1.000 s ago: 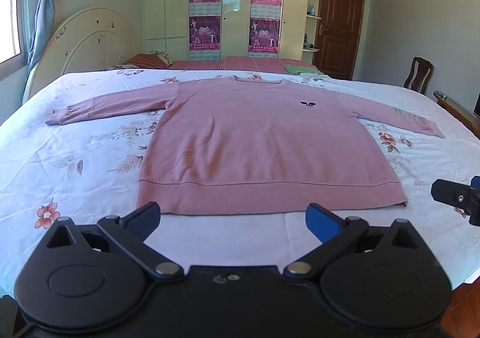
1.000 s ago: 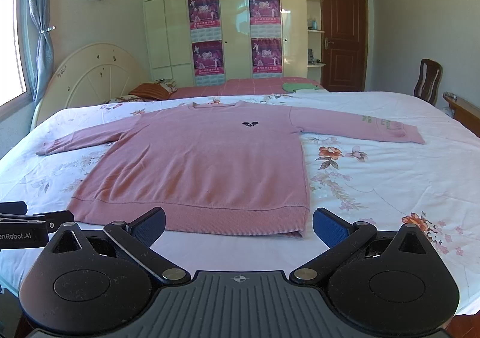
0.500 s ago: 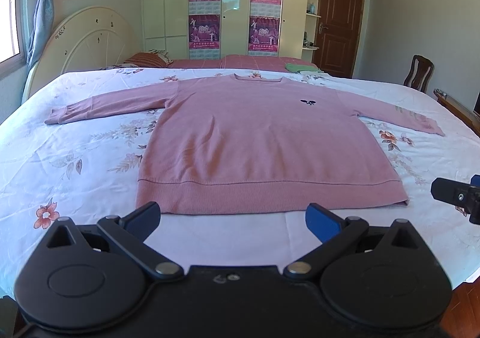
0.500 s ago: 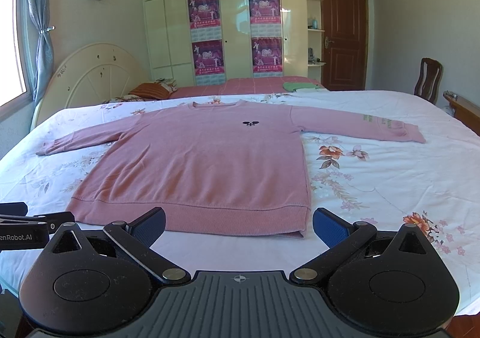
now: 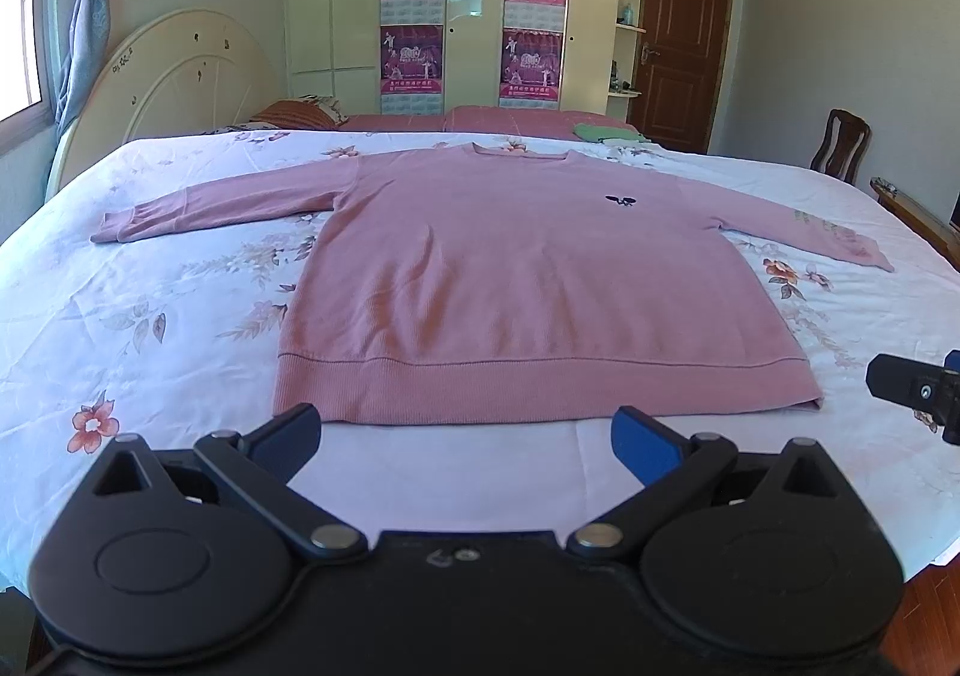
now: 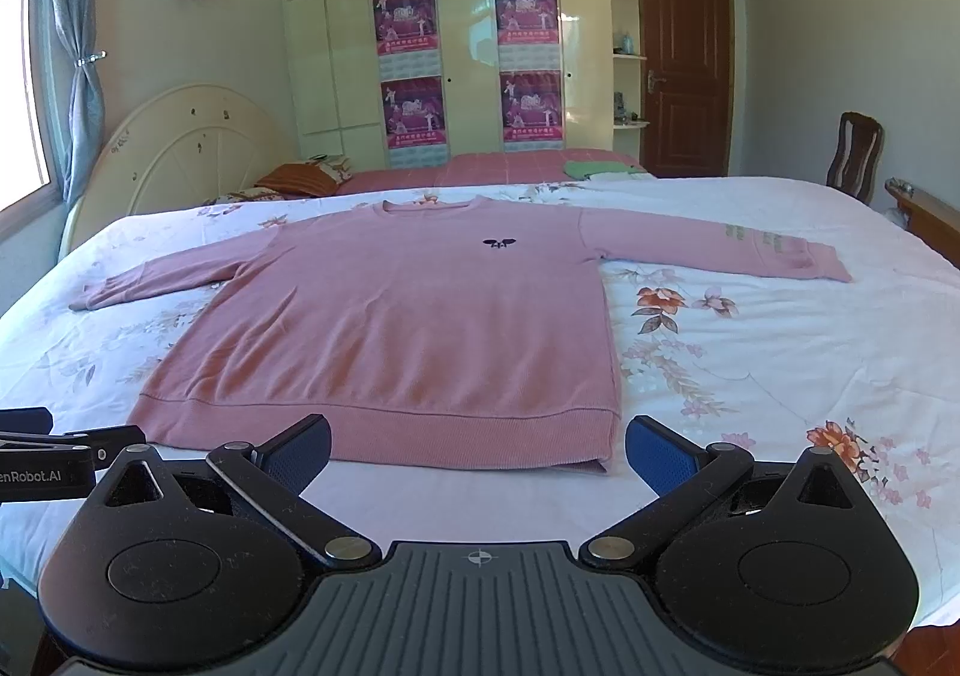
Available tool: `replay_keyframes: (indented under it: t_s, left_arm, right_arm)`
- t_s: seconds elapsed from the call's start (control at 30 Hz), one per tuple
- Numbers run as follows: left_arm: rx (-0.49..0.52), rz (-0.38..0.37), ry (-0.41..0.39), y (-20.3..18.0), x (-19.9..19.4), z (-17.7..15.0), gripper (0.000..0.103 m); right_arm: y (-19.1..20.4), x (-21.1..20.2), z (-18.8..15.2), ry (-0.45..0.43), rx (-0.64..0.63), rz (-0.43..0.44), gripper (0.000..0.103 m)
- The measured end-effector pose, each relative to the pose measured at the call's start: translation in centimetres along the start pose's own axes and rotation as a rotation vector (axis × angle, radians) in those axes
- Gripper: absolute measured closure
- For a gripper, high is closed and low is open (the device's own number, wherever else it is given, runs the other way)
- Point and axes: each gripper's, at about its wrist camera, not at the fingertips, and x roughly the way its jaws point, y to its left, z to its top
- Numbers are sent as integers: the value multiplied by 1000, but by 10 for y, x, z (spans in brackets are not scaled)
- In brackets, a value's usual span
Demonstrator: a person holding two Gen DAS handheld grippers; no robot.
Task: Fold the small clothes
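Observation:
A pink long-sleeved sweater (image 5: 528, 280) lies flat on the bed, front up, both sleeves spread out, hem toward me. It also shows in the right wrist view (image 6: 408, 328). My left gripper (image 5: 468, 436) is open and empty, just short of the hem's left half. My right gripper (image 6: 477, 451) is open and empty, just short of the hem's right corner. Each gripper's edge shows in the other's view: the right gripper (image 5: 918, 391) and the left gripper (image 6: 54, 460).
The bed has a white floral sheet (image 5: 120, 328). A cream headboard (image 5: 174, 81) stands far left. A green cloth (image 5: 606, 131) lies on the red cover behind. A wooden chair (image 5: 840, 147) and door (image 5: 681, 39) are at the right.

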Motion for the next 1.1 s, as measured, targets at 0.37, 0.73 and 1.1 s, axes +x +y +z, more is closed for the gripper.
replay_keyframes:
  t_s: [0.37,0.73,1.1]
  left_arm:
    - [-4,2,10,2,3,0,0]
    - [-88,-177,75,-7,32,9,1]
    - [-154,-258,37,-33,97,63,5]
  right_arm:
    - [0,4,0,7,-1,5,0]
    - [-20,14,4,13,35,-15,0]
    - [-103,53,36,-29,117,-88,0]
